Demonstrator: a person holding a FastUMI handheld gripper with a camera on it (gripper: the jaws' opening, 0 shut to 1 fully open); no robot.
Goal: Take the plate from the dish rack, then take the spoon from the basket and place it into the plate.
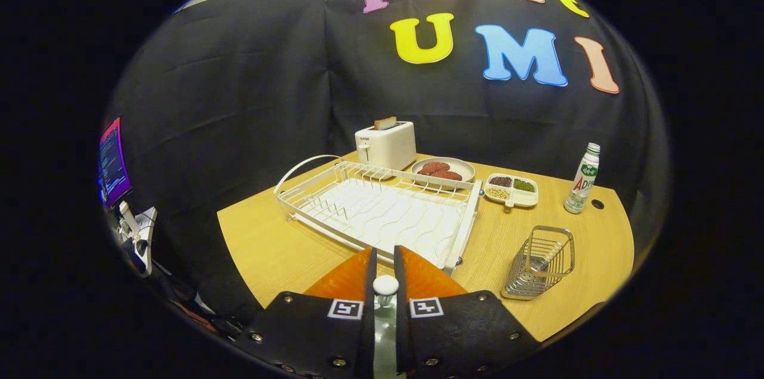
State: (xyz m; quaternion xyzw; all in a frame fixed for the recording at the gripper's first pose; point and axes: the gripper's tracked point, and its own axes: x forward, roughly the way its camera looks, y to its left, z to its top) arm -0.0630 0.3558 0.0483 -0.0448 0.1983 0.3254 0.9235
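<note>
Plate (pixel 467 170) stands on the desk (pixel 268 247) just beyond the dish rack (pixel 382 218), not in it, with brown food on it. Probably stiff, slick and breakable, so pinch its bare rim. Tool (pixel 385 251) fingers nearly together, holding nothing. In the basket (pixel 540 262) no spoon can be made out

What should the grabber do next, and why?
Probably carry the spoon forward over the dish rack toward the plate. The gripper fingers seem closed on its white handle. The rack and basket look empty, and that plate, already holding brown food, sits beyond the rack beside the toaster.
</note>
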